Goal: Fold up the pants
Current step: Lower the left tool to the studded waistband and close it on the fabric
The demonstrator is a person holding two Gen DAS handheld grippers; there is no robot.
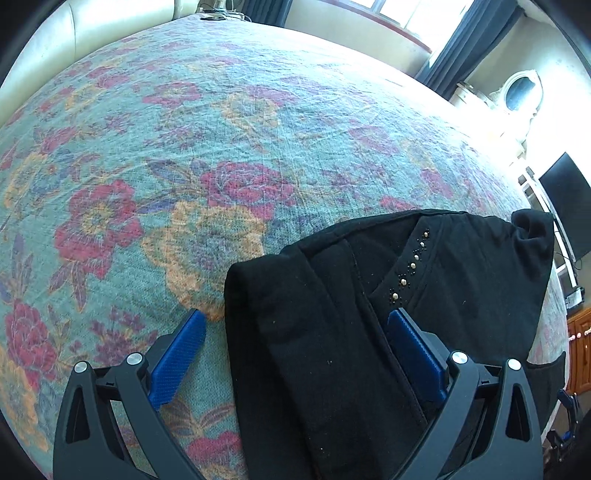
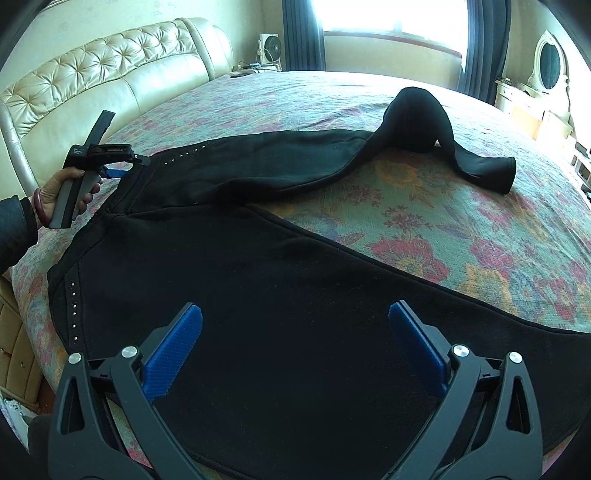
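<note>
Black pants (image 2: 258, 266) with small metal studs lie spread on the floral bedspread (image 2: 443, 221), waist to the left, legs splayed right; the far leg (image 2: 424, 118) is humped up near its cuff. My left gripper (image 1: 295, 321) is open, its jaws straddling the waistband edge (image 1: 332, 314); it also shows in the right wrist view (image 2: 122, 170) at the waist's far corner. My right gripper (image 2: 295, 314) is open just above the near leg's thigh, holding nothing.
A cream tufted headboard (image 2: 103, 74) stands at the back left. A window with dark curtains (image 2: 295, 33), a fan (image 2: 271, 48) and a white vanity with oval mirror (image 2: 546, 66) line the far side. The bed's near edge (image 2: 22, 302) is at lower left.
</note>
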